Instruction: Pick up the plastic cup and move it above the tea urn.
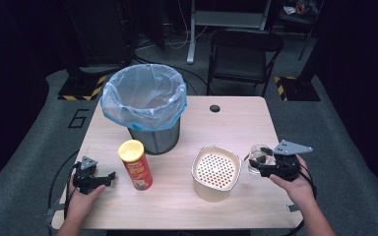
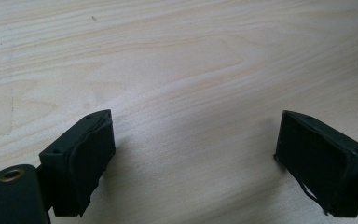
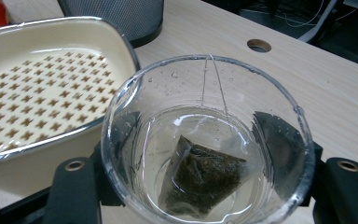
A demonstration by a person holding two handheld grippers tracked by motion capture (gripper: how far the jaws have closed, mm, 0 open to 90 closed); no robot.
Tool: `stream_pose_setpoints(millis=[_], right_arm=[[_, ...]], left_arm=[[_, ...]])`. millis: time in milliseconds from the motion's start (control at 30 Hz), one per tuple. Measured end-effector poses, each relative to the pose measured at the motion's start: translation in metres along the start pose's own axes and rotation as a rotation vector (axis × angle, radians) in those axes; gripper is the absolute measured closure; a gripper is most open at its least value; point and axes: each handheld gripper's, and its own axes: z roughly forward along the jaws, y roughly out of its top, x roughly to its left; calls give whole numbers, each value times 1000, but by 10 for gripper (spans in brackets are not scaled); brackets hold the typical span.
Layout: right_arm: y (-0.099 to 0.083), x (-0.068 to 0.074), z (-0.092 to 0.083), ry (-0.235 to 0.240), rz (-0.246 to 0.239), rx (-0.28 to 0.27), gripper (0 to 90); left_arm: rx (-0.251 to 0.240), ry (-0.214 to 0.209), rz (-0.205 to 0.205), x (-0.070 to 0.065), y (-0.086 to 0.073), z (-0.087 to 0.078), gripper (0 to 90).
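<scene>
My right gripper (image 1: pixel 262 164) is shut on a clear glass (image 1: pixel 260 157) at the right of the table, held just above the wood. In the right gripper view the glass (image 3: pixel 209 140) holds water and a dark pyramid tea bag (image 3: pixel 203 179), whose string runs up over the rim, and my black jaws clamp it from both sides. To its left stands a cream square strainer container (image 1: pixel 215 171) with a perforated insert (image 3: pixel 37 100). My left gripper (image 1: pixel 109 177) rests open on the table at the left, its pads (image 2: pixel 91 158) wide apart over bare wood.
A mesh bin lined with a blue bag (image 1: pixel 145 105) stands at the table's back left. A red chip can with a yellow lid (image 1: pixel 135 164) is upright between the left gripper and the strainer. A cable hole (image 1: pixel 214 108) sits near the far edge, a black chair (image 1: pixel 243 54) behind.
</scene>
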Motion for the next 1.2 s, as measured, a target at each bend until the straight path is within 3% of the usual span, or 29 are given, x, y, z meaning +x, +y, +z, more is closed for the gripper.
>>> stream_pose_setpoints(millis=[267,400,700,900,1200], right_arm=[[30,-17,14,3,-28,-4,341],[46,-22,23,36,-57,7,342],[74,-23,46,72,-127,5,345],[83,-23,66,127,-135,-27,346],[86,-20,95,139,-185,-39,347]], left_arm=[[-5,3,-2,0,0,0,113],[-13,2,-9,-1,0,1,113],[-13,4,-4,-1,0,1,113],[-12,4,-3,-1,0,1,113],[-12,4,-3,-1,0,1,113]])
